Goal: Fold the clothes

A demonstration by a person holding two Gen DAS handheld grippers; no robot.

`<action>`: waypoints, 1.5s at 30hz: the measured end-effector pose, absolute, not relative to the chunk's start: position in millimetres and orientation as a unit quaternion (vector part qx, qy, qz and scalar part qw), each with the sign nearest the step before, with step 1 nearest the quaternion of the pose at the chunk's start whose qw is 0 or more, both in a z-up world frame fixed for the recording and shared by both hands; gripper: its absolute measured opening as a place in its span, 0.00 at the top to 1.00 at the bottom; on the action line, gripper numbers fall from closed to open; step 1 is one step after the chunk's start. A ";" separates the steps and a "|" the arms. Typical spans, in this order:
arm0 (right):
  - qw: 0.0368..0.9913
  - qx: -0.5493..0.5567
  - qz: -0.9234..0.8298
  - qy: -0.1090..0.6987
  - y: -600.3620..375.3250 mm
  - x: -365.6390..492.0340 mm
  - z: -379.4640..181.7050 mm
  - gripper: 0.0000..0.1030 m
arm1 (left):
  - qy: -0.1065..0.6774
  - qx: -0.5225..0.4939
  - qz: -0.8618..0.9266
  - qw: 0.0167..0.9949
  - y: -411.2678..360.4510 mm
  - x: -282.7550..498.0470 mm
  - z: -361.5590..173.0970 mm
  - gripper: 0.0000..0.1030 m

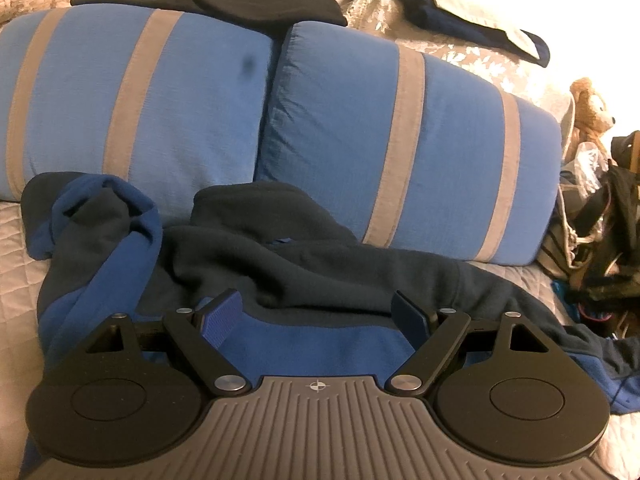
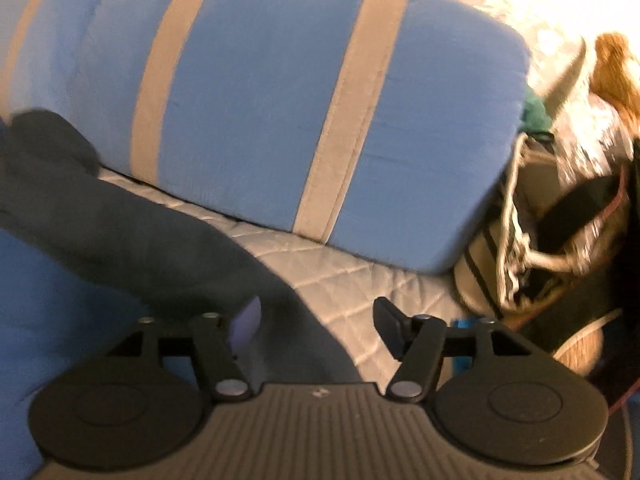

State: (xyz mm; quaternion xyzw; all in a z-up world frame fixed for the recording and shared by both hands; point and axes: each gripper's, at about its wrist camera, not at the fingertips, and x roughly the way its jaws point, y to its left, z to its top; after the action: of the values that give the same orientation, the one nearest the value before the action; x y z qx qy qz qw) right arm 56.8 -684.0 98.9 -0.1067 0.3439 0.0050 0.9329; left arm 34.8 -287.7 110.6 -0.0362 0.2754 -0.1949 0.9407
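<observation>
Left claw (image 1: 318,316): jaws wide apart, nothing pinched, hovering just over the blue-and-navy fleece (image 1: 288,264). The fleece lies crumpled on the quilted bed cover (image 1: 16,280), directly ahead of and under this claw, its long axis running left-right across the view, parallel to the striped blue pillows (image 1: 192,92) behind it.

Right claw (image 2: 318,326): jaws also apart, holding nothing. The fleece's navy sleeve (image 2: 152,240) runs diagonally from upper left down to this claw's left finger (image 2: 246,326); right finger sits over bare quilt. So cloth lies left of the right claw's centreline, and a regrasp would probably need a shift left.

Left claw is nearer the body of the garment; right is nearer the sleeve end.

Hard to read:
- right wrist view is motion-blurred; whether the left finger touches the sleeve cannot be told
- hem and near edge hidden under both claw bodies
- a bunched sleeve or hood (image 1: 96,216) at far left, unclear which
- fleece's right end cut off by the claw mount
</observation>
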 end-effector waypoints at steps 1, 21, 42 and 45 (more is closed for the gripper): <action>0.933 -0.097 0.016 0.346 -687.4 45.4 99.9 0.26 | 0.275 -0.036 -0.196 0.941 -287.8 34.6 110.8 0.20; 0.925 -0.091 0.034 0.366 -670.7 -75.1 59.6 0.26 | 0.272 -0.028 -0.197 0.942 -289.0 30.6 109.8 0.20; 0.902 0.027 -0.292 0.318 -884.7 -166.4 99.9 0.88 | 0.274 -0.022 -0.196 0.941 -291.5 27.8 109.5 0.20; 0.901 0.001 -0.307 0.305 -892.1 -154.8 108.1 0.90 | 0.276 -0.018 -0.194 0.941 -291.7 28.2 107.9 0.20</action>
State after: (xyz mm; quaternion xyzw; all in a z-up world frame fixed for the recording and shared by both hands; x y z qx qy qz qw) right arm -154.8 -892.1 108.1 0.0013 0.3047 -0.3075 0.9015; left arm 28.2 -291.7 107.9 -0.0183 0.2759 -0.1944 0.9411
